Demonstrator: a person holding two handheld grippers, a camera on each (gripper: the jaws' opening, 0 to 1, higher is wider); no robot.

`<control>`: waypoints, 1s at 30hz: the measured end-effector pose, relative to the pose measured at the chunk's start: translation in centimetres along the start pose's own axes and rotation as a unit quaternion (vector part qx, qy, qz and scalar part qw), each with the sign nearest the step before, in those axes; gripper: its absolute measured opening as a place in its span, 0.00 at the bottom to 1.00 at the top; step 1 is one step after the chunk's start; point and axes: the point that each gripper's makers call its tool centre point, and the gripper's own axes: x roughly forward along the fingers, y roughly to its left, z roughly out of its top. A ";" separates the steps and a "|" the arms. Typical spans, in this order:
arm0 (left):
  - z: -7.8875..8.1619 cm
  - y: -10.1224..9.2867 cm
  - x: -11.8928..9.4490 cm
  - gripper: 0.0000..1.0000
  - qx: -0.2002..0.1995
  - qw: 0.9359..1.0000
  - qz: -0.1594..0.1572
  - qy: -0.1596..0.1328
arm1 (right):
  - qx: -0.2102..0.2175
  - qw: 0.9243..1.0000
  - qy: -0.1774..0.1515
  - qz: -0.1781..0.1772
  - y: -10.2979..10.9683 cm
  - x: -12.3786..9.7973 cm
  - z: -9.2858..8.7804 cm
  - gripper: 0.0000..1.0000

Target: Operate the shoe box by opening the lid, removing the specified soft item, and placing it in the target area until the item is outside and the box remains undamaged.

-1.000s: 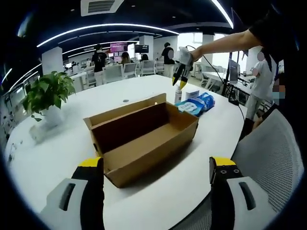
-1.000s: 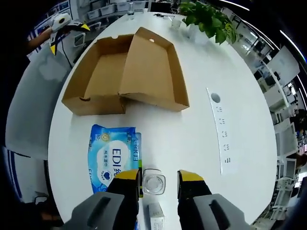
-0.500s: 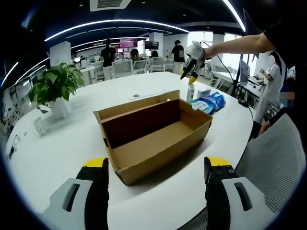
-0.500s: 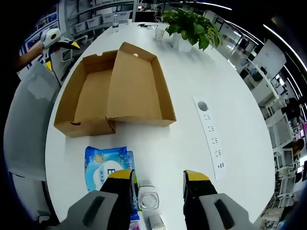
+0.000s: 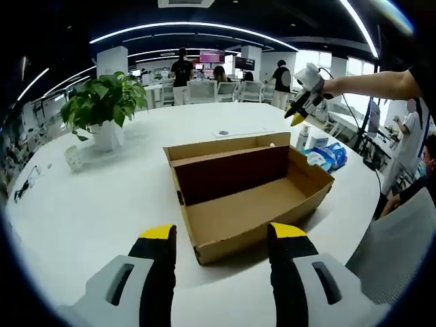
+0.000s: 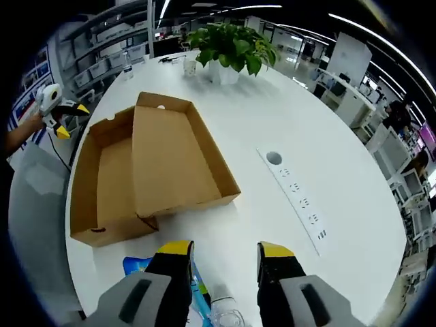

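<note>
— What sits nearest in the left gripper view?

— The left gripper [image 5: 221, 235], jaws apart with nothing between them, just short of the near end of the shoe box [image 5: 262, 204]. The box lies open on the white table [image 5: 102, 197], its inside bare, the lid folded back on the far side.

— And the soft item?

— A blue wipes pack [image 5: 328, 155] lies on the table past the box's right end, beside a small clear bottle [image 5: 303, 138]. The right gripper [image 5: 300, 112] hangs in the air above them.

— From the right gripper view?

— The right gripper's jaws stand apart, empty, over the pack's blue edge and the bottle's cap. Beyond lie the box and its lid [image 6: 174, 163], a power strip [image 6: 296, 197] to the right, then a potted plant [image 6: 231, 48] at the far edge.
</note>
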 end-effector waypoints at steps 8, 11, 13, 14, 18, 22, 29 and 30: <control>-0.6 1.3 1.1 0.39 -0.030 0.999 0.022 0.015 | 0.073 0.997 -0.026 -0.018 0.7 1.4 1.4 0.30; -0.9 1.7 1.7 0.36 -0.035 0.999 0.033 0.022 | 0.111 0.993 -0.038 -0.023 0.8 2.1 2.0 0.30; -1.1 1.9 2.0 0.34 -0.040 0.998 0.039 0.025 | 0.127 0.990 -0.047 -0.032 0.7 2.5 2.4 0.29; -1.1 2.1 2.1 0.33 -0.041 0.998 0.042 0.027 | 0.131 0.990 -0.046 -0.036 0.7 2.7 2.4 0.29; -1.6 2.7 2.4 0.26 -0.060 0.996 0.058 0.035 | 0.169 0.983 -0.056 -0.047 0.8 3.5 2.8 0.27; -1.8 2.9 2.5 0.20 -0.072 0.994 0.065 0.041 | 0.200 0.976 -0.062 -0.064 0.4 4.1 3.0 0.25; -1.9 3.3 2.7 0.11 -0.096 0.992 0.074 0.044 | 0.255 0.962 -0.065 -0.067 0.2 5.5 3.1 0.20; -2.0 3.3 2.8 0.10 -0.096 0.992 0.075 0.044 | 0.261 0.961 -0.066 -0.068 0.1 5.7 3.1 0.19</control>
